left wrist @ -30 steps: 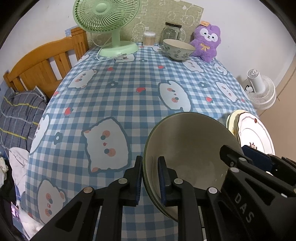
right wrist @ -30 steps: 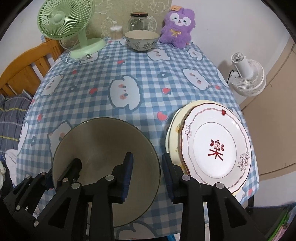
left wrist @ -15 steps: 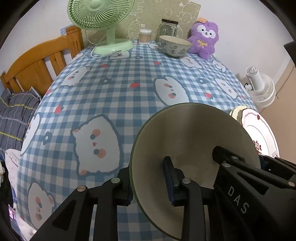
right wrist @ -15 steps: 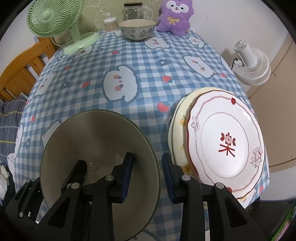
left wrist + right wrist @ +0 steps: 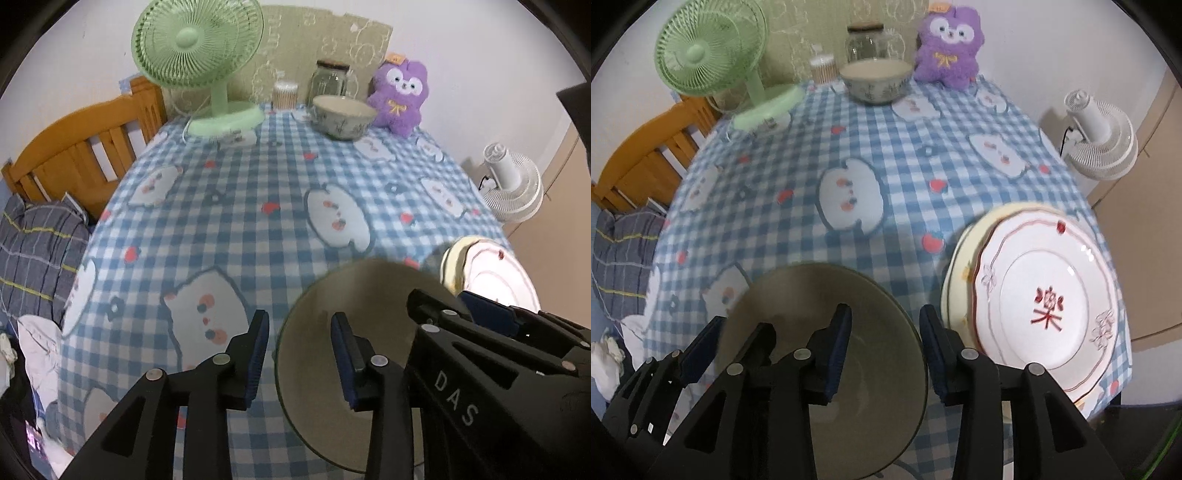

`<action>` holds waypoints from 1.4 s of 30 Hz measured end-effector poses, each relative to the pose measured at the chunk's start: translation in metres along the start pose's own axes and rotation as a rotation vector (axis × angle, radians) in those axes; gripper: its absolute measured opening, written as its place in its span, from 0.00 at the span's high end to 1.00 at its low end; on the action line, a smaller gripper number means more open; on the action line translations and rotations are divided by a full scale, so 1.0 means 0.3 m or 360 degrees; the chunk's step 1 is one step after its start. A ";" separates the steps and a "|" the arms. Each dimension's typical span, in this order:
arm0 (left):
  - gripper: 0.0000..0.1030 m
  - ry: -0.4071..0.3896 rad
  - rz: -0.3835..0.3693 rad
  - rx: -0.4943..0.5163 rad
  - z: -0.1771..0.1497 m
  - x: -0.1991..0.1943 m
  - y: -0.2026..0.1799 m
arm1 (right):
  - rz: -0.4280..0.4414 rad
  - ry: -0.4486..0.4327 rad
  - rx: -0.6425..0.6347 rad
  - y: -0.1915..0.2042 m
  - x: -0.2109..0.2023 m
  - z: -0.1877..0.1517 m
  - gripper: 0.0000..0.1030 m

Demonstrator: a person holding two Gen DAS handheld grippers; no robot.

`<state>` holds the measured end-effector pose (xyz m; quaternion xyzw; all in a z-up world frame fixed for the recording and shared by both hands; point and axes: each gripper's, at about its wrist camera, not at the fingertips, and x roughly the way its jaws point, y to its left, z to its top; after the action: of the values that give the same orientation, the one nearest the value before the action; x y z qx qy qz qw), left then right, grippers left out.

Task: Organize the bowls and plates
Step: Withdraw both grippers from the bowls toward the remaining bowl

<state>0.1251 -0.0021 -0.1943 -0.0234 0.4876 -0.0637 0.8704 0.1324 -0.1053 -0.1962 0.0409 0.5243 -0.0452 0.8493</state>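
blue-and-white checked cloth with cartoon faces covers the surface (image 5: 236, 229). at the far left a wooden bed frame (image 5: 77, 155) stands beside it, then a green fan (image 5: 199, 48) at the back edge, a small tub of cotton swabs (image 5: 285, 95), a glass jar (image 5: 330, 79), a patterned bowl (image 5: 342, 116) and a purple plush toy (image 5: 400, 98). off the right side a white fan (image 5: 511, 184) sits lower down.

nearer to me, my left tongs (image 5: 300, 354) straddle the left rim of a dark olive bowl (image 5: 373, 295); their jaws are opening and the pads no longer press on the rim. my right tongs (image 5: 885, 345) straddle the bowl's right rim, jaws also opening, pads clear of it. on the right tongs' arm i can read "das" in white letters. just right of the bowl lies a white plate (image 5: 1049, 302) with a red rim line and a red chinese character at its centre, stacked on a cream plate (image 5: 960, 269).
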 end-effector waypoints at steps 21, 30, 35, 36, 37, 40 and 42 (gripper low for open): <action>0.34 -0.0192 0.0046 0.0064 0.271 -0.168 -0.079 | 0.0030 -0.0235 0.0127 -0.125 -0.214 0.242 0.28; 0.30 -0.0247 0.0109 0.0044 0.392 -0.189 -0.149 | 0.0076 -0.0304 0.0066 -0.186 -0.248 0.377 0.22; 0.28 -0.0288 0.0120 0.0033 0.462 -0.192 -0.187 | 0.0093 -0.0381 0.0004 -0.219 -0.266 0.455 0.20; 0.27 -0.0291 0.0121 0.0030 0.479 -0.189 -0.196 | 0.0086 -0.0397 -0.0019 -0.222 -0.270 0.471 0.20; 0.27 -0.0292 0.0121 0.0026 0.492 -0.185 -0.202 | 0.0077 -0.0413 -0.0047 -0.225 -0.272 0.489 0.20; 0.27 -0.0307 0.0132 0.0015 0.534 -0.173 -0.224 | 0.0082 -0.0448 -0.0111 -0.236 -0.273 0.546 0.19; 0.26 -0.0326 0.0141 0.0015 0.565 -0.166 -0.235 | 0.0102 -0.0463 -0.0116 -0.248 -0.266 0.577 0.19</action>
<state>0.2377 -0.0689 -0.0563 -0.0041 0.3963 -0.0246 0.9178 0.2415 -0.1966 -0.0490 0.0199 0.3955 -0.0045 0.9183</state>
